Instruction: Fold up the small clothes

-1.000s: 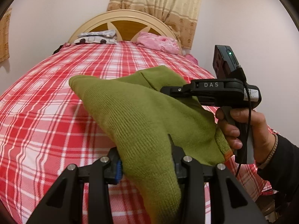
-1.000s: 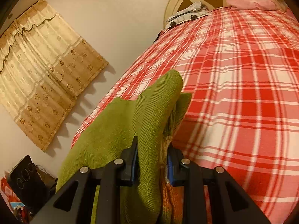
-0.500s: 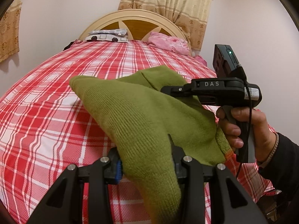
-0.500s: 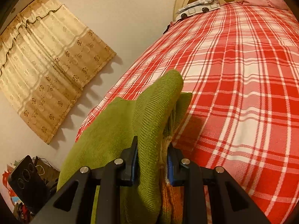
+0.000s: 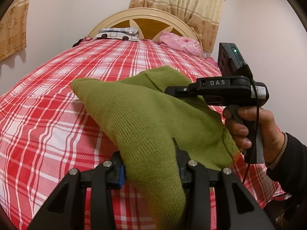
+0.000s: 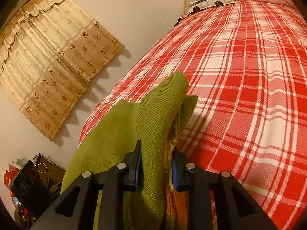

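A green knitted garment [image 5: 145, 115] with an orange trim hangs above the red plaid bed [image 5: 57, 95], stretched between both grippers. My left gripper [image 5: 149, 164] is shut on a thick bunch of it at the bottom of the left wrist view. To the right there, a hand [image 5: 249, 126] holds my right gripper [image 5: 172, 91], its fingers buried in the far edge of the cloth. In the right wrist view, my right gripper [image 6: 156, 164] is shut on a fold of the green garment [image 6: 159, 111], with orange knit showing just below the pads.
The bed's cream and wood headboard [image 5: 145, 21] stands at the far end, with a folded patterned cloth [image 5: 119, 32] and a pink pillow [image 5: 180, 43] before it. Beige curtains [image 6: 49, 65] hang on the wall. A dark speaker [image 6: 28, 187] and clutter sit beside the bed.
Both grippers have carried the garment forward over the bed and slightly lower. Their holds on the cloth are the same.
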Demonstrator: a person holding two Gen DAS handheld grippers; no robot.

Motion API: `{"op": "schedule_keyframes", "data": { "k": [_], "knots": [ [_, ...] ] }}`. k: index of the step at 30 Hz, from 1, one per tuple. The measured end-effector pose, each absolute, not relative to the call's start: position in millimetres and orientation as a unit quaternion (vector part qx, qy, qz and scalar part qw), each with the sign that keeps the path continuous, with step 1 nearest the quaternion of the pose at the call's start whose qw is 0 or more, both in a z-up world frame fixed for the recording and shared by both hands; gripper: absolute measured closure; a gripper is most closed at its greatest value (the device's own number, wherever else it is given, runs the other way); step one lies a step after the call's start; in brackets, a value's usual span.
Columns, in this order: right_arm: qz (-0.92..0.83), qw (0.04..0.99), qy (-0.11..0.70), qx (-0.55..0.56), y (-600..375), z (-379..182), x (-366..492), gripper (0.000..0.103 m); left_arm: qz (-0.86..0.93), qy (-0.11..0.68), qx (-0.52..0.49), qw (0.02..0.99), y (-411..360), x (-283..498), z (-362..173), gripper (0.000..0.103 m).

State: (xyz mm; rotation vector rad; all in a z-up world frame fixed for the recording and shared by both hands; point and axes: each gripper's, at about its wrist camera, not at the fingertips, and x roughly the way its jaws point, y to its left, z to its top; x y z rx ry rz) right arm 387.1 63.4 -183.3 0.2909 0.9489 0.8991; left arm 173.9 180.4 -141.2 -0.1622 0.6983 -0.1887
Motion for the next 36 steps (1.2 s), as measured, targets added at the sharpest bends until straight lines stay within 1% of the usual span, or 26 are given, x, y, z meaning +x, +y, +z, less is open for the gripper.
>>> {"op": "schedule_keyframes", "data": {
  "k": [29,31,33,36],
  "knots": [
    [0.412,0.771,0.470,0.125,83.2,-208.8,394.4,0.077,-0.086,0.366,-0.096,0.921,191.5,163.9,-169.4,0.063],
    [0.410,0.771,0.471,0.127,82.3,-211.3,395.2,0.077,-0.086,0.366,-0.099,0.921,192.1,163.6,-170.2,0.062],
    [0.407,0.771,0.472,0.127,81.8,-213.6,396.2,0.077,-0.081,0.368,-0.103,0.921,192.8,163.9,-170.9,0.054],
    [0.401,0.771,0.478,0.128,80.4,-217.5,397.7,0.075,-0.070,0.373,-0.097,0.920,191.0,160.0,-167.3,0.049]
  ]
}}
